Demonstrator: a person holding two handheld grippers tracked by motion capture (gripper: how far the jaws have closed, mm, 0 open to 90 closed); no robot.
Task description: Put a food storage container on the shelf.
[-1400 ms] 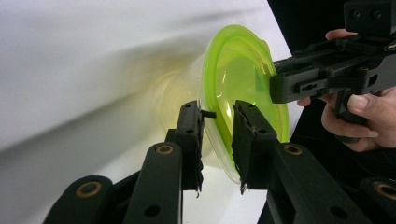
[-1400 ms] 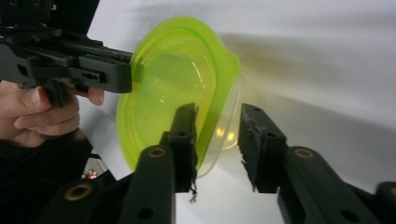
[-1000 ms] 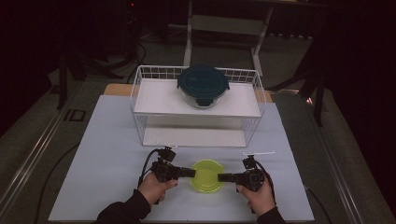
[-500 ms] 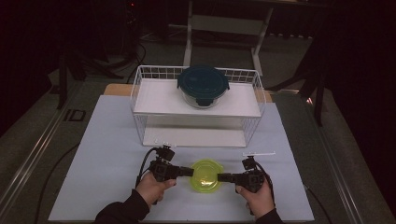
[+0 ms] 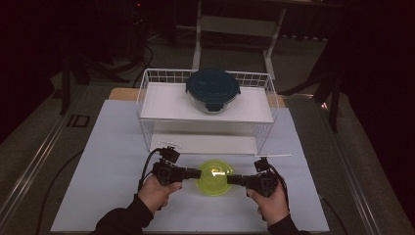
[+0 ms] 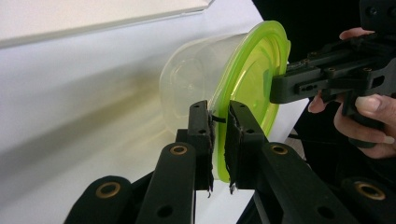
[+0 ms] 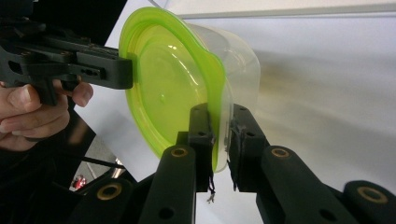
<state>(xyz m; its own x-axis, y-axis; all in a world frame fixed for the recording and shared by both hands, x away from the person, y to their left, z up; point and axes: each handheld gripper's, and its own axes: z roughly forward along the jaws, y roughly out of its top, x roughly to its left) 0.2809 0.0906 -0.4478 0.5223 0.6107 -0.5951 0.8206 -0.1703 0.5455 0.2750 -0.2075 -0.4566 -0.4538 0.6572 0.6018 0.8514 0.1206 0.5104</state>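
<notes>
A clear tub with a lime-green lid (image 5: 214,177) hangs just above the white table top (image 5: 107,161), held between both hands. My left gripper (image 5: 198,173) is shut on the lid's left rim; in the left gripper view the pads (image 6: 205,126) pinch the green edge (image 6: 254,74), and its jaws have just closed tighter on it. My right gripper (image 5: 230,179) is shut on the opposite rim, with the lid (image 7: 163,88) clamped between its fingers (image 7: 240,128). Each gripper view also shows the other gripper (image 6: 280,88) (image 7: 126,70) biting the far edge.
A white wire rack (image 5: 147,93) stands behind the tub, with an upper shelf (image 5: 161,105) and a lower shelf (image 5: 195,143). A round glass container with a dark teal lid (image 5: 213,88) sits on the upper shelf. The table's front edge lies close under the forearms.
Both hands have risen a little, and the green-lidded tub has come up with them. The rack and the teal-lidded container have not moved.
</notes>
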